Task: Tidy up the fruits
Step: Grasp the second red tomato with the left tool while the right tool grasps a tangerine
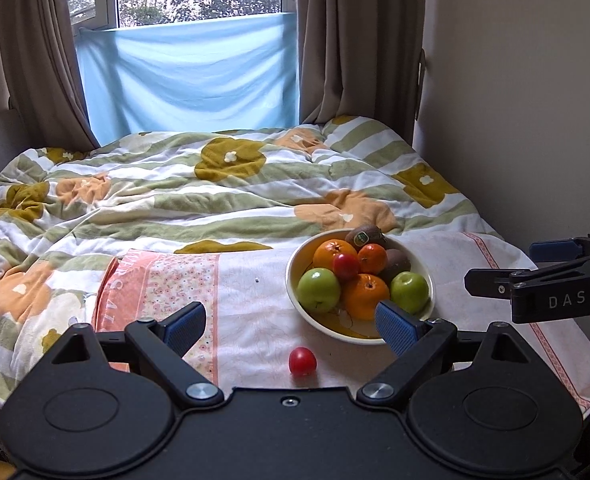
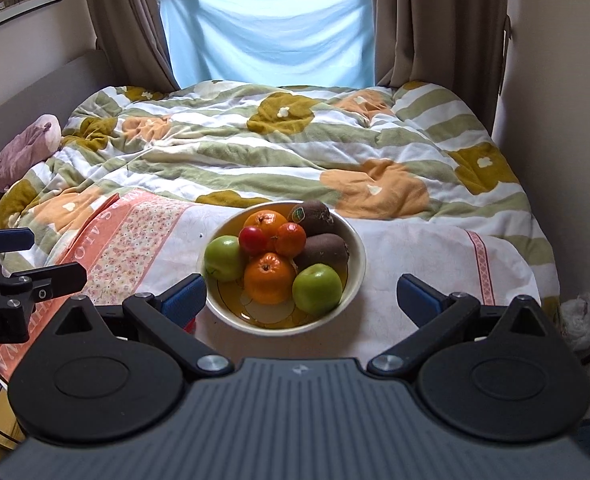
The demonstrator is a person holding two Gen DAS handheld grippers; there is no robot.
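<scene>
A cream bowl (image 1: 427, 270) (image 2: 357, 248) sits on a white and pink cloth on the bed. It holds green apples (image 1: 319, 290), oranges (image 1: 365, 296), kiwis (image 1: 365, 236) and a small red tomato (image 1: 345, 266). A second red tomato (image 1: 302, 361) lies loose on the cloth in front of the bowl. My left gripper (image 1: 291, 326) is open and empty, just above and behind the loose tomato. My right gripper (image 2: 311, 300) is open and empty, its fingers either side of the bowl's near rim. In the right wrist view only a sliver of the loose tomato (image 2: 191, 325) shows beside the left finger.
The cloth (image 1: 255, 300) lies on a flowered quilt (image 1: 215, 184) that covers the bed. A wall runs along the right side. A pink soft toy (image 2: 27, 152) lies at the far left. A window with curtains and a blue sheet is behind the bed.
</scene>
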